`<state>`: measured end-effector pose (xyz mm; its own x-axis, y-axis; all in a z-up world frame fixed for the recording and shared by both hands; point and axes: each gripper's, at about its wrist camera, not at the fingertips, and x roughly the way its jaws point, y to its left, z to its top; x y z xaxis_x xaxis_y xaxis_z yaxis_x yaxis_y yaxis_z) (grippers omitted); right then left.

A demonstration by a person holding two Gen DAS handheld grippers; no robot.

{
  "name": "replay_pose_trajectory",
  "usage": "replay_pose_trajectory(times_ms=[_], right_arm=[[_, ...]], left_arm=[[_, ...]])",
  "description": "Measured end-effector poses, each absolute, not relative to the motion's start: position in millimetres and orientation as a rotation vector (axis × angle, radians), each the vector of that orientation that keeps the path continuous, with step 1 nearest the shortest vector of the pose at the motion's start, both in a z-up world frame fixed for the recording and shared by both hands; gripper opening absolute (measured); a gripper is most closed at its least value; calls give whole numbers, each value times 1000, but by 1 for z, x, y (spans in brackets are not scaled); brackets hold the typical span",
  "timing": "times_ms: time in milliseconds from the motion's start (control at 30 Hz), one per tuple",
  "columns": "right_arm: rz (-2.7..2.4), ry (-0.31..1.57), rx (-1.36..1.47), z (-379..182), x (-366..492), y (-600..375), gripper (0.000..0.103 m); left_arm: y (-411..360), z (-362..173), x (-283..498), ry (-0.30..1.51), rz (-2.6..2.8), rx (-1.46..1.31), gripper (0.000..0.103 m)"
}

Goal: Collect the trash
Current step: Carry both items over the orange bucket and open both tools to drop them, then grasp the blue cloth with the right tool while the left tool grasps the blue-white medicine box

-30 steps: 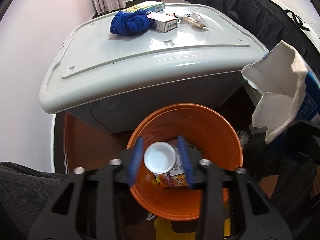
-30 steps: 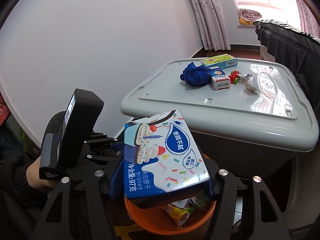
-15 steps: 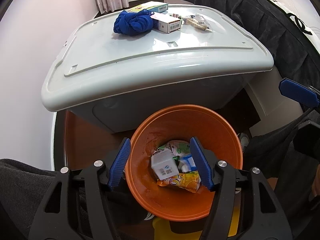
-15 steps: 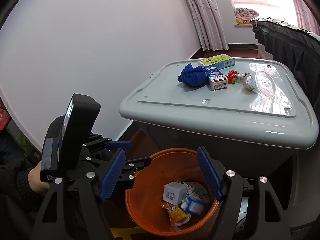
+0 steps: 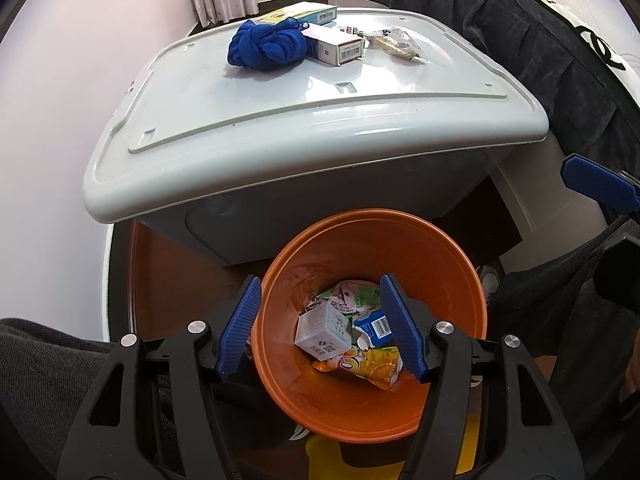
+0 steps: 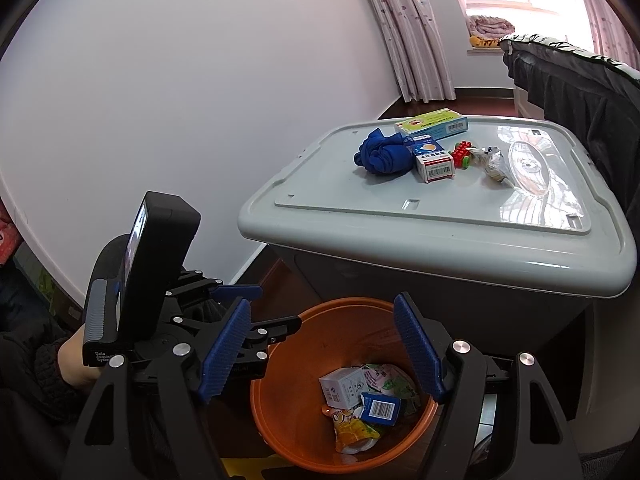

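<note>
An orange bin [image 5: 460, 280] [image 6: 288, 420] stands on the floor in front of a grey storage box. In it lie a white carton [image 5: 322, 330] [image 6: 342, 388], a blue-and-white box [image 5: 376, 326] [image 6: 380, 408], an orange juice pouch [image 5: 368, 366] [image 6: 352, 428] and a green wrapper [image 5: 352, 294]. My left gripper [image 5: 320, 328] is open and empty above the bin. My right gripper [image 6: 320, 352] is open and empty above it too. On the grey lid [image 5: 280, 92] [image 6: 440, 208] lie a blue cloth [image 5: 266, 48] [image 6: 382, 154], a white medicine box [image 5: 336, 46] [image 6: 434, 160], a green-blue box [image 6: 432, 124] and a crinkled clear wrapper [image 5: 400, 44] [image 6: 494, 162].
A red-green toy [image 6: 462, 154] lies by the wrapper on the lid. A black-draped piece of furniture [image 5: 540, 40] stands to the right. A white wall [image 6: 160, 100] runs along the left. Curtains [image 6: 412, 32] hang at the back.
Both grippers opened. The white carton fell from my left gripper and the blue-and-white box from my right gripper; both now lie in the orange bin.
</note>
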<state>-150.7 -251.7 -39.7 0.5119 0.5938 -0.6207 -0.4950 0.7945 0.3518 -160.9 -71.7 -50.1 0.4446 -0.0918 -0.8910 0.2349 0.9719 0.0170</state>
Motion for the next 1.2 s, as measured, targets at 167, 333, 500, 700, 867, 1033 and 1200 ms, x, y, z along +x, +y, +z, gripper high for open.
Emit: replay_pose_trajectory(times_ms=[167, 333, 500, 700, 867, 1033, 1200], right_arm=[[645, 781, 138, -32, -135, -249, 73], [652, 753, 112, -21, -95, -239, 80], [739, 766, 20, -14, -22, -209, 84], [827, 784, -126, -18, 70, -162, 87], [861, 845, -191, -35, 132, -133, 87], [879, 915, -294, -60, 165, -112, 87], [912, 936, -341, -81, 181, -96, 87]], left_arm=[[-68, -44, -152, 1066, -203, 148, 69], [-57, -32, -130, 1038, -196, 150, 75], [-40, -18, -107, 1003, -181, 116, 87], [-13, -20, -85, 1004, -142, -1, 91], [2, -22, -76, 1002, -107, -53, 91], [3, -21, -71, 982, -98, -35, 91], [4, -25, -68, 1004, -119, -49, 91]])
